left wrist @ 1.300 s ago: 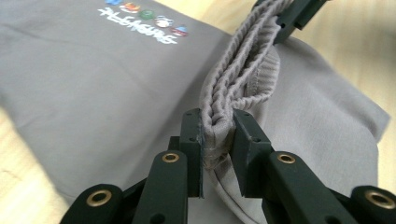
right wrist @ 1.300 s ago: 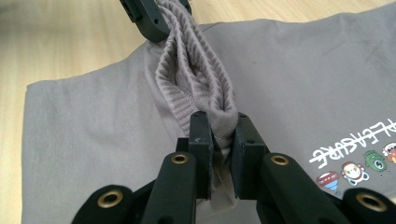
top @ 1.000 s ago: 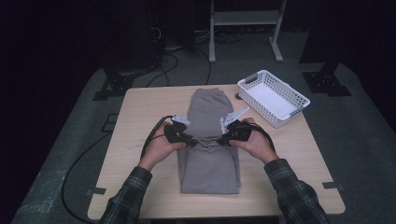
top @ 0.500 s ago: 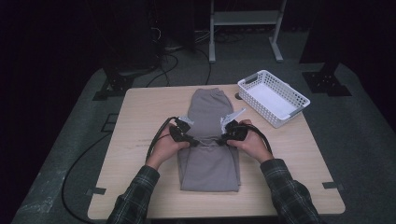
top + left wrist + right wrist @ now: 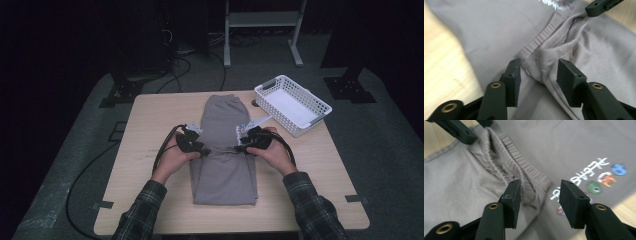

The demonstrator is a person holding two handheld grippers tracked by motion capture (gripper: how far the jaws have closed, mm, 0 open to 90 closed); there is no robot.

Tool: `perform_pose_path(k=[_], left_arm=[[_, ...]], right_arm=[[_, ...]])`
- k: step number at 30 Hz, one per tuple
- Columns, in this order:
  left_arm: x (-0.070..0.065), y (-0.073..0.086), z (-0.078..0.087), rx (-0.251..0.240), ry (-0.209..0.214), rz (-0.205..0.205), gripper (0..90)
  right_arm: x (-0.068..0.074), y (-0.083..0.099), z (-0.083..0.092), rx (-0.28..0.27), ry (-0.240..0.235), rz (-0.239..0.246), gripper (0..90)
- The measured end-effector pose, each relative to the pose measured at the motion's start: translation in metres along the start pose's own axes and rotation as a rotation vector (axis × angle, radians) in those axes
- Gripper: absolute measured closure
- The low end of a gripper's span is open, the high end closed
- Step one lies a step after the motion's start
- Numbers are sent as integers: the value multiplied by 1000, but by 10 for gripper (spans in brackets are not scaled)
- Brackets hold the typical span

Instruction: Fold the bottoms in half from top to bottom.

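1. So, a grey garment (image 5: 223, 150) is laid out lengthwise down the middle of the wooden table (image 5: 150, 120), folded into a long narrow strip.
2. The left gripper (image 5: 201, 150) is held at the garment's left edge, about halfway along, and the right gripper (image 5: 239, 148) is held at the right edge directly across from it.
3. In the left gripper view, the jaws are seen spread apart, having just been opening. A bunched fold with a ribbed band (image 5: 544, 37) sits in the gap between them, but it isn't being pinched by the pads (image 5: 514, 75).
4. Same story in the right gripper view: the jaws are parted after just opening, and loose cloth next to an elastic ribbed hem (image 5: 524, 167) lies between and under them. The cloth there isn't pressed by either pad.
5. A small colourful print with white lettering (image 5: 596, 180) can be spotted on the fabric in the right gripper view, off beside the right-hand pad.
6. A white plastic basket (image 5: 292, 104) is parked at the far right corner of the table, well apart from the garment.
7. Both forearms are covered by plaid sleeves (image 5: 310, 210), coming in from the near edge.
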State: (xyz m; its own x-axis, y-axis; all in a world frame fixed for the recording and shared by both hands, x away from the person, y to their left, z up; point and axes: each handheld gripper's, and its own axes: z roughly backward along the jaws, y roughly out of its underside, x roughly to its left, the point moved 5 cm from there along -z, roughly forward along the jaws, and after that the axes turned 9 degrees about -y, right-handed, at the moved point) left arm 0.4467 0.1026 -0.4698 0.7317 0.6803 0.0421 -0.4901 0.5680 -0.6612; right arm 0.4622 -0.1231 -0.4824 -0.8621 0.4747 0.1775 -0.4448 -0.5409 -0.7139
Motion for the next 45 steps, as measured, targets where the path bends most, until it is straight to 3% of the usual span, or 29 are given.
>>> perform_pose_path(k=[6, 9, 12, 14, 17, 21, 30, 34, 39, 45], left_arm=[[-10, 6, 22, -78, 39, -39, 496], [-16, 12, 29, -81, 71, -52, 537], [-22, 17, 34, -64, 73, -82, 567], [-28, 19, 39, -95, 85, -75, 576], [-34, 25, 44, -131, 58, -78, 536], [-38, 37, 49, -128, 35, -109, 494], [-50, 63, 56, -113, 77, -123, 473], [-56, 73, 61, -103, 78, -144, 502], [-65, 82, 69, -123, 109, -127, 496], [-77, 93, 74, -113, 139, -154, 486]], right_arm=[[9, 6, 23, -46, 22, 14, 501], [17, 12, 32, -56, -30, -8, 516], [24, 17, 36, -41, -42, 9, 494], [29, 21, 39, -46, -55, 9, 484], [36, 29, 43, -48, -39, 20, 491], [46, 40, 49, -59, -44, 30, 480], [71, 59, 58, -53, -92, 75, 483], [79, 67, 60, -49, -98, 92, 472], [89, 75, 62, -47, -104, 112, 455], [104, 87, 62, -30, -113, 138, 425]])
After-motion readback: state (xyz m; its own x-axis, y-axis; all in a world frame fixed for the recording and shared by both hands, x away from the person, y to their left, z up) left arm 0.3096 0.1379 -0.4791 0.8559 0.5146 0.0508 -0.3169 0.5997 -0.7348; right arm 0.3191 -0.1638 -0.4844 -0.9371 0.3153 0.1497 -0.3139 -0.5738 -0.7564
